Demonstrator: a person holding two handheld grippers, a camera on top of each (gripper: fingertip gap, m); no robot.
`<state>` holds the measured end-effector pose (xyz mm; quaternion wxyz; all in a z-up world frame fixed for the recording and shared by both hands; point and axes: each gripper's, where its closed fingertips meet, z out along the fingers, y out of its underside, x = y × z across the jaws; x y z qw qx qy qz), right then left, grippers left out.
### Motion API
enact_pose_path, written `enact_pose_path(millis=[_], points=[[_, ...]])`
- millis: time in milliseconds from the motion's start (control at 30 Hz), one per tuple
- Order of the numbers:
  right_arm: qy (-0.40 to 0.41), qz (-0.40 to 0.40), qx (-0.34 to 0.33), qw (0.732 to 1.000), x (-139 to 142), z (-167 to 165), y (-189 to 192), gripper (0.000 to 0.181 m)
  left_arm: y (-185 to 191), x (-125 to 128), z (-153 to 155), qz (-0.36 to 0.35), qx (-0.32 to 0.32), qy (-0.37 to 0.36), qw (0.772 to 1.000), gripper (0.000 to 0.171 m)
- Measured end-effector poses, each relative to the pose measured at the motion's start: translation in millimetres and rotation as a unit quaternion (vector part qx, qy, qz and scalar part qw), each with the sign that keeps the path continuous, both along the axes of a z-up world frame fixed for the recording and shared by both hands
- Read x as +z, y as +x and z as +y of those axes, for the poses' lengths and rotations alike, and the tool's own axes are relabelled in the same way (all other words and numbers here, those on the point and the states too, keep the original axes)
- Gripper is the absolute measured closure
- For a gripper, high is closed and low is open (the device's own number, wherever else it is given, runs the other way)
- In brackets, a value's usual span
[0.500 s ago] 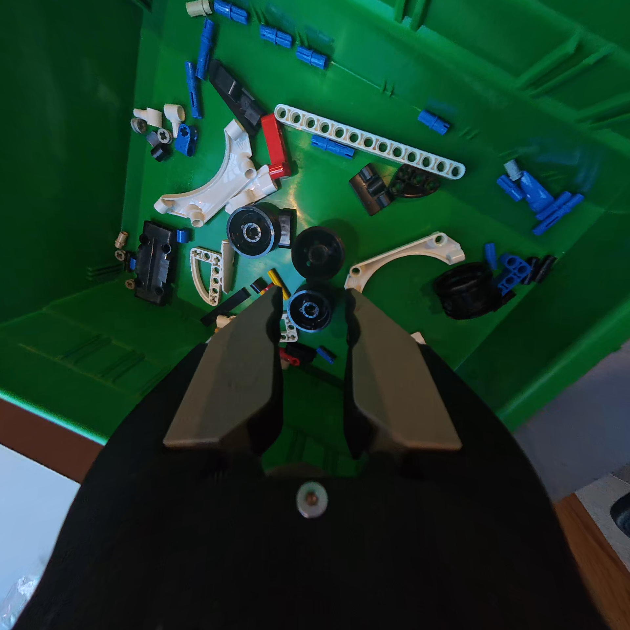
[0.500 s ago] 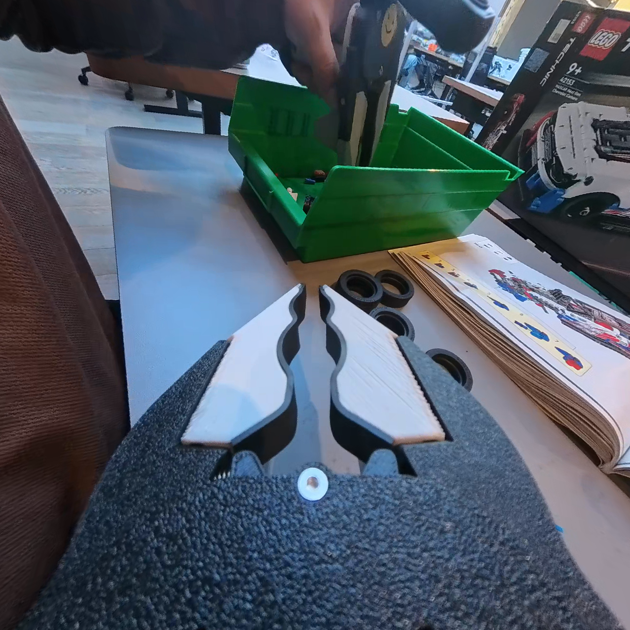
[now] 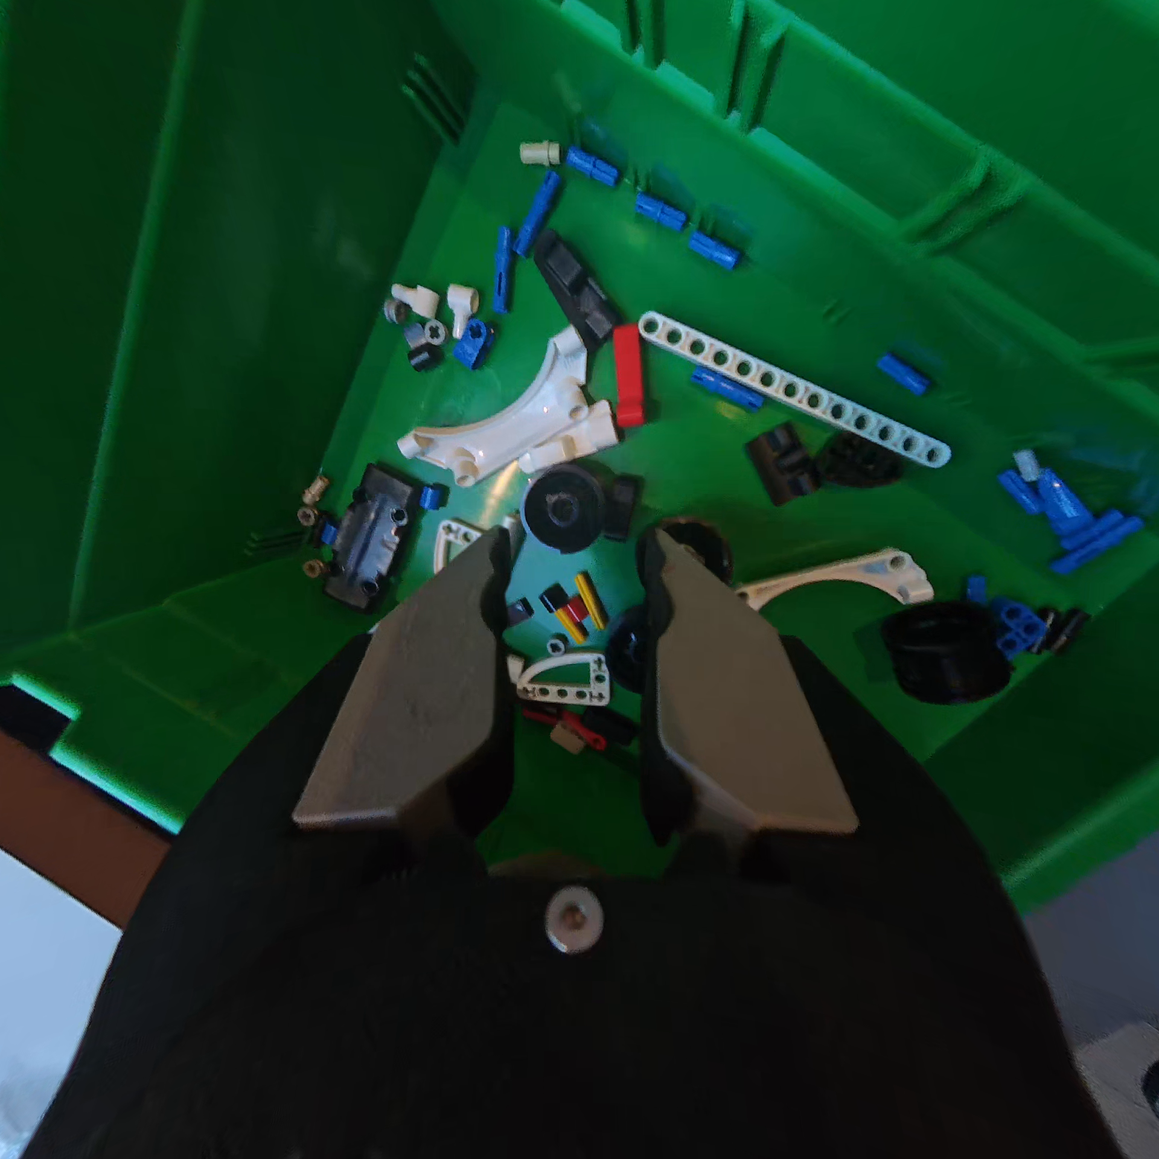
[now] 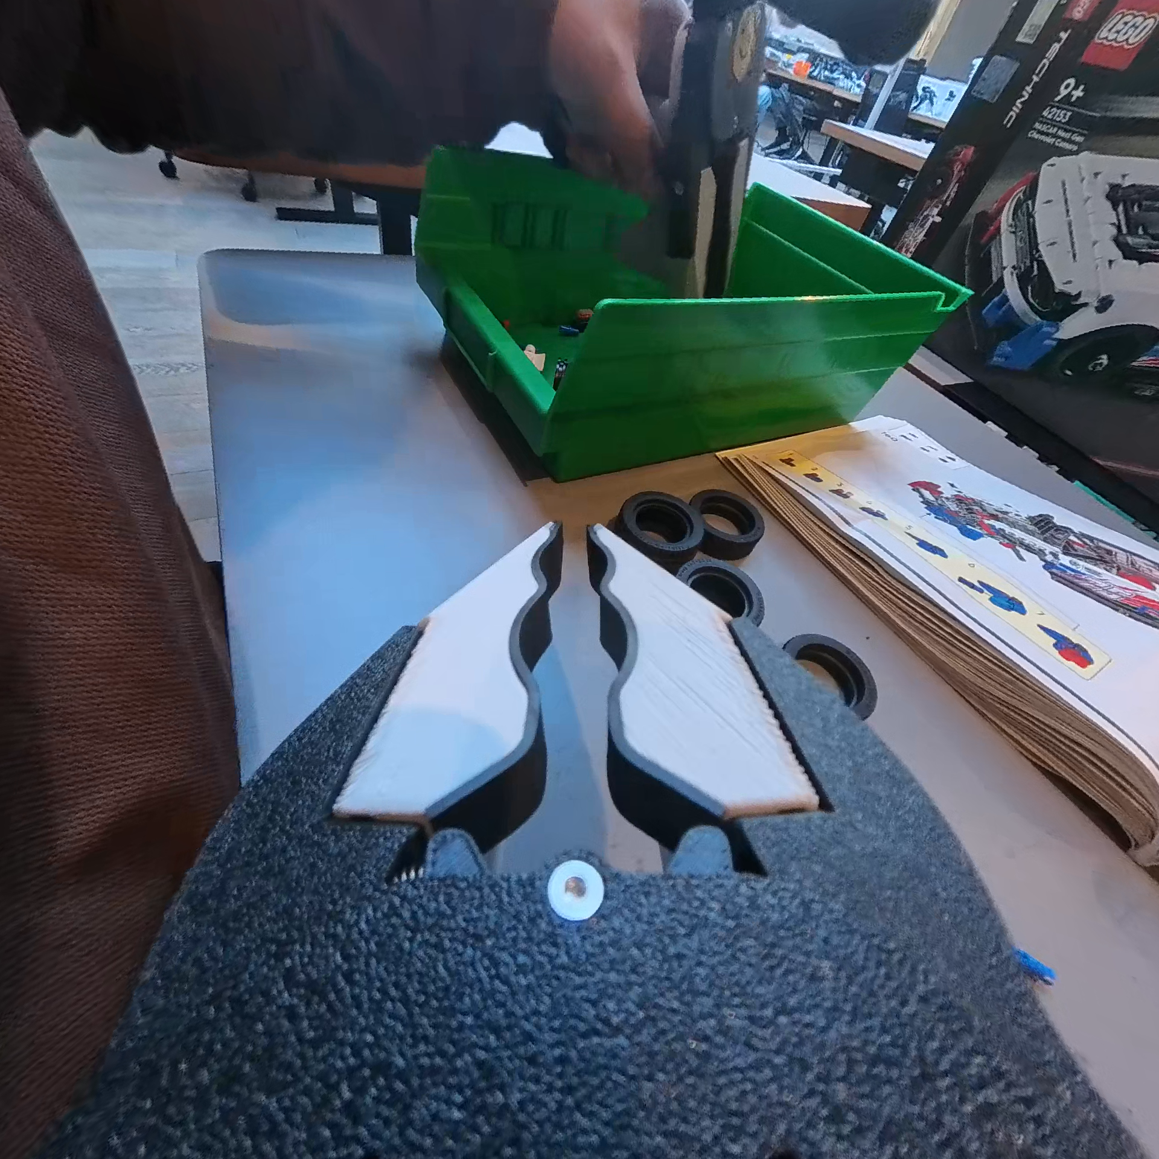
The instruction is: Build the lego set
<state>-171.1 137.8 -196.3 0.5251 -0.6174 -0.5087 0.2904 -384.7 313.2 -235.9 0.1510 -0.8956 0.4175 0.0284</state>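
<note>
The left tool is hanging wide open and empty inside the green bin, with small yellow and black pins lying between its tips and a black wheel hub just beyond. Closing here risks catching several crowded pieces at once. Only the right view is showing the right tool, nearly closed and empty, over the desk beside four tyres and the manual.
</note>
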Motion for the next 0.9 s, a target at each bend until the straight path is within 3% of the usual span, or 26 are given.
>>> enact_pose_path(millis=[233, 400, 533, 667, 900], points=[[-0.010, -0.002, -0.002, 1.000, -1.7, 2.4, -0.4, 0.174, 9.3, 2.2, 48.1, 0.023, -0.057, 0.038, 0.997, 0.151], [-0.013, 0.003, -0.006, 1.000, -0.4, 3.8, 0.6, 0.174, 13.4, -16.5, 66.1, 0.050, -0.099, 0.008, 0.994, 0.151], [-0.018, 0.007, -0.005, 1.000, 0.4, 4.2, 1.1, 0.174, 15.5, -29.3, 63.4, 0.071, -0.120, -0.017, 0.990, 0.166], [-0.020, 0.011, -0.005, 1.000, 1.3, 4.5, 1.7, 0.174, 9.6, -28.0, 57.5, 0.099, -0.119, -0.013, 0.988, 0.166], [-0.028, 0.018, -0.001, 0.999, 2.7, 4.4, 2.2, 0.174, 10.8, -22.7, 20.7, 0.063, -0.103, -0.044, 0.992, 0.166]])
